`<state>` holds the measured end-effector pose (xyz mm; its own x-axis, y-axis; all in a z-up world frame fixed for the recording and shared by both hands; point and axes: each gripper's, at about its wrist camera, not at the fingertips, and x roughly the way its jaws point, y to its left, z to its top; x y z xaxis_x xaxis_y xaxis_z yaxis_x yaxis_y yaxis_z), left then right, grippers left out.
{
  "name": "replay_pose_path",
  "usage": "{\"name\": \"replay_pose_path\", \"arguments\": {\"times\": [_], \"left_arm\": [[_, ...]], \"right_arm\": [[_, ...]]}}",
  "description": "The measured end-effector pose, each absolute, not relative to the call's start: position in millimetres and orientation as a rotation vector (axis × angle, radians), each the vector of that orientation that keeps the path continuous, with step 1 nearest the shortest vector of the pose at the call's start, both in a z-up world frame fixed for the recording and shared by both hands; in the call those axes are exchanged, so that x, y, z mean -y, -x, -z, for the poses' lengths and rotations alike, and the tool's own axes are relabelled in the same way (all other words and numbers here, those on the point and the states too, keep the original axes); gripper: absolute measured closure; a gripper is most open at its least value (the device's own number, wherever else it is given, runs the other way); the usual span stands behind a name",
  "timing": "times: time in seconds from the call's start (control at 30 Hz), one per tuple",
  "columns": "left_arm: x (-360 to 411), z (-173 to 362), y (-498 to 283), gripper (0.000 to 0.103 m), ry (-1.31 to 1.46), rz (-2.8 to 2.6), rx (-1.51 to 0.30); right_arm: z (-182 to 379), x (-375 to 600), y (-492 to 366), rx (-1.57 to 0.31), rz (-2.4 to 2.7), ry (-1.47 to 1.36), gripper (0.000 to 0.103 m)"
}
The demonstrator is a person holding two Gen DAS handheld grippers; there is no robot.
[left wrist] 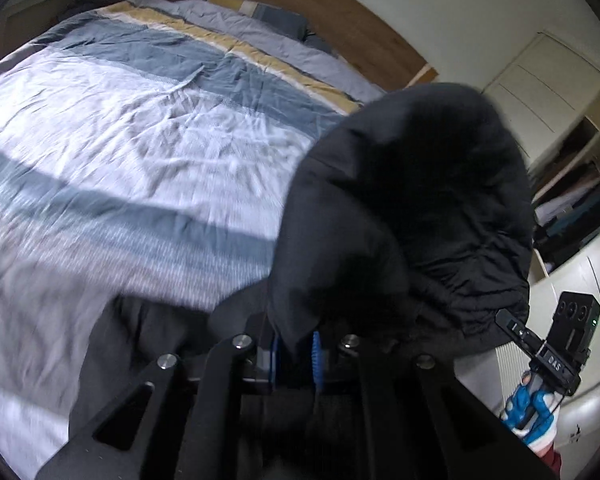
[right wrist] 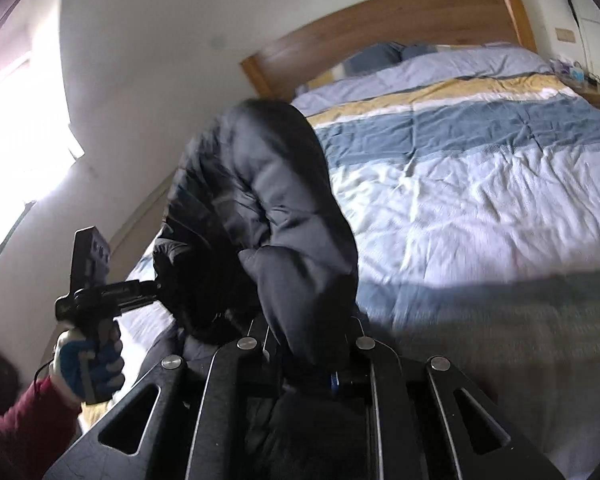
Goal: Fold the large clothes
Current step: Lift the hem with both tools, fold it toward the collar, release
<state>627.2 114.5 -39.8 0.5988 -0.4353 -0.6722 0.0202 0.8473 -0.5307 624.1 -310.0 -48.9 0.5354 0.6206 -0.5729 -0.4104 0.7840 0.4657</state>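
Black padded jacket (left wrist: 412, 208): bunched, lifted above the bed (left wrist: 120, 140), right of centre in the left wrist view, likely for spreading out. Left gripper (left wrist: 296, 350) fingers pinch its fabric; right gripper (right wrist: 312, 354) likewise clamped on cloth.

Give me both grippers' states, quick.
Left gripper: closed on the black jacket.
Right gripper: closed on the same jacket.
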Motion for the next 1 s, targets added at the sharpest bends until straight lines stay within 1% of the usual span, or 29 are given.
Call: {"name": "replay_pose_path", "arguments": {"times": [0.13,0.2,0.33,0.4,0.43,0.53,0.63,0.73,0.77,0.8,0.83,0.87,1.0], "left_arm": [[-118.5,41.8,-557.1,0.092,0.494,0.303,-0.881],[-119.9,52.5,-527.6,0.092,0.484,0.302,-0.888],[-125.8,81.8,-482.5,0.092,0.523,0.292,-0.906],[-128.5,99.2,-469.7,0.094,0.553,0.278,-0.925],[-129.8,110.0,-465.3,0.102,0.575,0.27,-0.944],[-130.8,136.2,-456.5,0.102,0.611,0.234,-0.983],[-134.2,136.2,-452.8,0.102,0.641,0.223,-0.978],[-139.2,127.2,-446.1,0.102,0.624,0.212,-0.983],[-141.3,123.7,-442.3,0.102,0.61,0.2,-0.986],[-143.7,121.3,-439.2,0.102,0.609,0.194,-0.985],[-147.4,118.4,-436.0,0.102,0.616,0.189,-0.983],[-150.6,115.2,-433.1,0.099,0.62,0.18,-0.982],[-160.4,101.0,-411.9,0.099,0.622,0.16,-0.968]], "right_arm": [[49.5,324.1,-565.4,-0.772,-0.647,-0.306,0.087],[54.9,329.4,-537.5,-0.763,-0.66,-0.32,0.087],[83.4,337.6,-491.2,-0.786,-0.675,-0.363,0.087],[99.2,341.2,-482.2,-0.814,-0.673,-0.392,0.086],[112.1,342.8,-477.9,-0.833,-0.655,-0.387,0.086],[141.0,344.1,-476.6,-0.888,-0.607,-0.392,0.084],[153.0,344.4,-479.5,-0.912,-0.579,-0.393,0.081],[149.7,343.4,-481.0,-0.917,-0.554,-0.344,0.073],[149.0,343.4,-481.9,-0.922,-0.545,-0.323,0.067],[148.6,344.1,-480.9,-0.927,-0.53,-0.301,0.059],[148.0,346.0,-477.2,-0.93,-0.522,-0.29,0.055],[147.5,347.7,-475.4,-0.934,-0.513,-0.282,0.052],[144.0,361.3,-467.7,-0.932,-0.47,-0.282,0.045]]}}
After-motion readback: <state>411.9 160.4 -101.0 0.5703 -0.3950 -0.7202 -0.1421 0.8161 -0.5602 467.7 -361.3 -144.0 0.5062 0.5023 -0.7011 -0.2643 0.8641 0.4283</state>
